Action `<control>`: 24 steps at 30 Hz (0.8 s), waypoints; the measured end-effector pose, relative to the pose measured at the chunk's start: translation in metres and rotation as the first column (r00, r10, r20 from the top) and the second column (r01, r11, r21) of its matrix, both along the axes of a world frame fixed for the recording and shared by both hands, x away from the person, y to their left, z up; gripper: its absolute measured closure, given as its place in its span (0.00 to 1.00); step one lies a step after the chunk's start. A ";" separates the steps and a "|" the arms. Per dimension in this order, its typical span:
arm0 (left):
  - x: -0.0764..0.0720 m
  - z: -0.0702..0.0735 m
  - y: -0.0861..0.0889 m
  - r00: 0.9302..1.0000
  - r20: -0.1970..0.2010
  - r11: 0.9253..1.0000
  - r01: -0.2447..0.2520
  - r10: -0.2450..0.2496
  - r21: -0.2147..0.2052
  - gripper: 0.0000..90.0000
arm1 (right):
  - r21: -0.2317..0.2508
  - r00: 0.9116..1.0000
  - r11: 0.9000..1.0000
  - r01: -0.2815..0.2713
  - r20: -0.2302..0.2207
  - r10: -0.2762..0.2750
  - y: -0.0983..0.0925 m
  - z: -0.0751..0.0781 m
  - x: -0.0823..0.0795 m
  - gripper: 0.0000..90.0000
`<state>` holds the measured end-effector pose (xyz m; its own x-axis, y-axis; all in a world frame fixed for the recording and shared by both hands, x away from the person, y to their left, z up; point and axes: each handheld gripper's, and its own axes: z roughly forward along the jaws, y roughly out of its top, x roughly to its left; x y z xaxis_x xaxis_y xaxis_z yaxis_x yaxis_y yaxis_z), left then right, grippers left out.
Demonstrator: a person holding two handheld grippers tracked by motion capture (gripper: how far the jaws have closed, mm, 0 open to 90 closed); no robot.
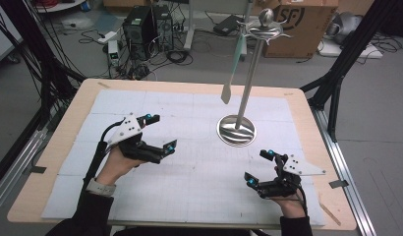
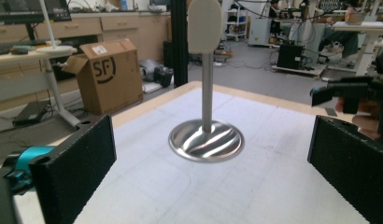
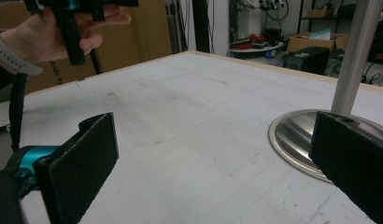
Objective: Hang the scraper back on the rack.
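Note:
A steel stand point(image 1: 244, 93) with a round base point(image 1: 236, 130) rises from the white mat, right of centre. A pale long utensil point(image 1: 232, 73) hangs from a hook at its top. My left gripper point(image 1: 161, 132) hovers left of the base, open, with nothing between its jaws. In the left gripper view, the left gripper point(image 2: 213, 179) faces the base point(image 2: 206, 140), and the utensil's white end point(image 2: 204, 25) hangs before the pole. My right gripper point(image 1: 258, 166) sits low near the table's front right, open and holding nothing. In the right gripper view, the right gripper point(image 3: 217, 165) has the base point(image 3: 292, 135) by its right jaw.
A white mat point(image 1: 189, 187) covers the wooden table point(image 1: 57, 147). Behind the table stand a cardboard box point(image 1: 300, 24), a computer tower point(image 1: 140, 24) and loose cables on the floor. Black frame legs point(image 1: 337, 73) flank the right side. The other hand point(image 3: 45, 35) shows at the right gripper view's top left.

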<state>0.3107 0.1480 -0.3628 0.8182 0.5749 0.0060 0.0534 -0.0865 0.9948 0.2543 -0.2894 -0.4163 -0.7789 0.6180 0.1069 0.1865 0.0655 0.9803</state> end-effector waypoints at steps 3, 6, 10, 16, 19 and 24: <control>-0.003 -0.009 0.009 1.000 -0.014 1.000 -0.013 0.013 -0.010 0.02 | 0.001 1.000 1.000 -0.001 -0.001 0.001 0.000 0.000 0.001 0.00; -0.006 -0.017 0.020 0.999 -0.031 0.999 -0.028 0.028 -0.030 0.02 | 0.002 1.000 1.000 0.000 -0.002 0.000 0.000 0.000 0.002 0.00; -0.010 -0.026 0.035 0.997 -0.049 0.998 -0.062 0.060 -0.032 0.02 | 0.001 1.000 1.000 0.002 -0.002 -0.002 -0.001 0.000 0.003 0.00; -0.021 -0.038 0.050 0.992 -0.044 0.993 -0.118 0.117 -0.023 0.02 | -0.004 1.000 1.000 0.000 -0.005 -0.001 0.000 -0.001 0.003 0.00; -0.025 -0.044 0.058 0.991 -0.058 0.991 -0.125 0.123 -0.039 0.02 | -0.009 1.000 1.000 0.002 -0.005 -0.002 0.001 -0.001 0.004 0.00; -0.030 -0.052 0.067 0.986 -0.078 0.989 -0.147 0.145 -0.029 0.02 | -0.013 1.000 1.000 0.000 -0.005 0.000 0.002 -0.001 0.004 0.00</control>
<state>0.2809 0.2150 -0.4150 0.7227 0.6871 -0.0745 0.1381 -0.0379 0.9897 0.2586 -0.2876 -0.4177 -0.7783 0.6193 0.1032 0.1917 0.0779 0.9784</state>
